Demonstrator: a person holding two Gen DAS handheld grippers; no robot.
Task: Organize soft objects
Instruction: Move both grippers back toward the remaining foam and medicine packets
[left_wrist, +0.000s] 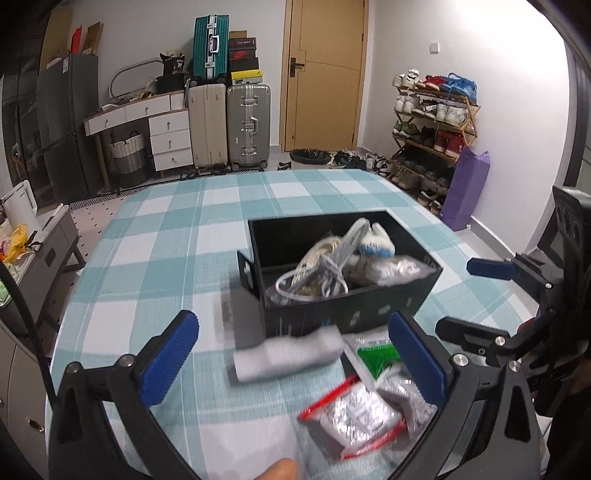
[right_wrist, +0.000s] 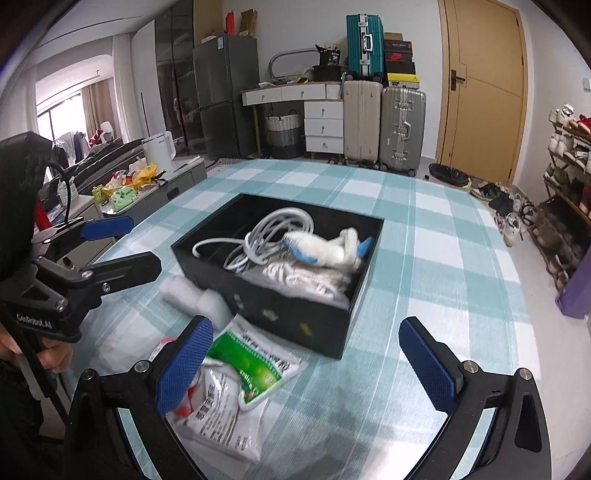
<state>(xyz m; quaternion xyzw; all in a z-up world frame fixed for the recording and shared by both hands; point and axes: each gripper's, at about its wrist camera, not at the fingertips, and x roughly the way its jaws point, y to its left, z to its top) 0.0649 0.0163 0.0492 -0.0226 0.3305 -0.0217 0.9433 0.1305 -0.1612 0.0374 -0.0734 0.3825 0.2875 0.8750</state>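
Note:
A black box (left_wrist: 369, 308) (right_wrist: 295, 321) stands on the teal checked tablecloth. It holds a coiled white cable (right_wrist: 273, 236), a white-and-blue glove (right_wrist: 325, 251) (left_wrist: 373, 243) and pale cord. In front of it lie a grey-white roll (left_wrist: 288, 354) (right_wrist: 192, 295), a green-printed packet (right_wrist: 251, 365) (left_wrist: 376, 354) and a red-edged packet (left_wrist: 351, 417). My left gripper (left_wrist: 295, 354) is open above the roll and packets, its pads touching nothing. My right gripper (right_wrist: 306, 365) is open over the cloth, its left finger above the green packet. Each gripper shows in the other's view, the right one (left_wrist: 476, 299) and the left one (right_wrist: 122, 245).
The table's far edge (left_wrist: 258, 175) faces suitcases (left_wrist: 229, 125), a white dresser (left_wrist: 162, 133) and a wooden door (left_wrist: 325, 74). A shoe rack (left_wrist: 436, 122) stands on the right, with shoes on the floor. A low cabinet (right_wrist: 155, 192) with a kettle stands left of the table.

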